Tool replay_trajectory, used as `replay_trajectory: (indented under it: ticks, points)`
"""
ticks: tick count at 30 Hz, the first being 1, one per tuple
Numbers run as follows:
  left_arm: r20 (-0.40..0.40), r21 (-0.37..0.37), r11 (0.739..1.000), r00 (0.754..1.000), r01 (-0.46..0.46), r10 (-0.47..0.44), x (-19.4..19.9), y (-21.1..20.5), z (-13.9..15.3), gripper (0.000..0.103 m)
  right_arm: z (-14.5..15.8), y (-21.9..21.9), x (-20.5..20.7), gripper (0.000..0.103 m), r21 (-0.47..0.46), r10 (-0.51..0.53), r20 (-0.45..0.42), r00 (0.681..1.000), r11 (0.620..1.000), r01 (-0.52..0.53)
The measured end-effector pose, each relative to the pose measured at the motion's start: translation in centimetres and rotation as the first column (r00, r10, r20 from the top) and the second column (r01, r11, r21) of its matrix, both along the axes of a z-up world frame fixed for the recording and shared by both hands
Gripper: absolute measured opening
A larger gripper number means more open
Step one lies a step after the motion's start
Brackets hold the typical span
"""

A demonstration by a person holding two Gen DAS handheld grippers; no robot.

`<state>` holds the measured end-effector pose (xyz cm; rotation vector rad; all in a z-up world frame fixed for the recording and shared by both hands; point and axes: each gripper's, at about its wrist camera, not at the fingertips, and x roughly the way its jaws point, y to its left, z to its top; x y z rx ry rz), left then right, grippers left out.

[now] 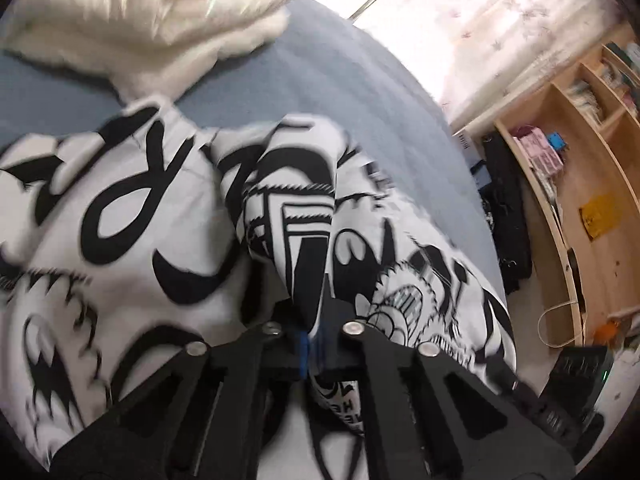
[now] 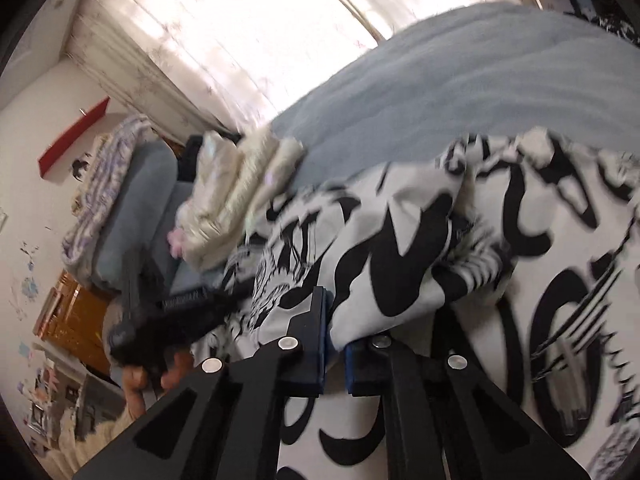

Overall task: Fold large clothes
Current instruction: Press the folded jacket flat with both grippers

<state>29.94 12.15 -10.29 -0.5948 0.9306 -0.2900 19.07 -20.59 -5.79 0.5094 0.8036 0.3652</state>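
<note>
Both claws were clamped on cloth: the left gripper (image 1: 316,344) had pinched a raised ridge of the printed garment (image 1: 132,216) at the lower centre of its view, and the right gripper (image 2: 335,344) had closed on a fold of the same garment (image 2: 400,248) at lower centre of its own. That garment was large, white, and covered in bold black cartoon graphics and lettering, lying rumpled in loose folds across the blue-grey bedcover (image 1: 320,92). It filled the lower half of each frame. A cream fluffy garment (image 1: 160,12) sat bunched at upper left, touching the printed cloth's far edge.
</note>
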Motion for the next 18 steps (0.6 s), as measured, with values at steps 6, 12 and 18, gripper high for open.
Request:
replay_trajectory:
  ticks: [6, 12, 18]
  points:
    - [0.019, 0.176, 0.981, 0.996, 0.082, -0.087, -6.7, -3.3, 1.5, 0.000, -1.5, -1.7, -3.2, 0.007, -0.081, -0.015, -0.097, 0.995, 0.997, 0.007]
    - [-0.045, 0.251, 0.963, 0.995, 0.102, -0.094, -9.9, -4.5, -3.0, 0.001, -6.0, -1.0, -6.4, 0.011, -0.153, -0.053, -0.211, 0.976, 0.988, 0.020]
    - [0.003, 0.337, 0.936, 0.994, 0.101, -0.109, -12.6, -4.8, -0.2, 0.014, -1.8, -1.1, -9.3, 0.032, -0.279, -0.101, -0.082, 0.992, 0.957, 0.074]
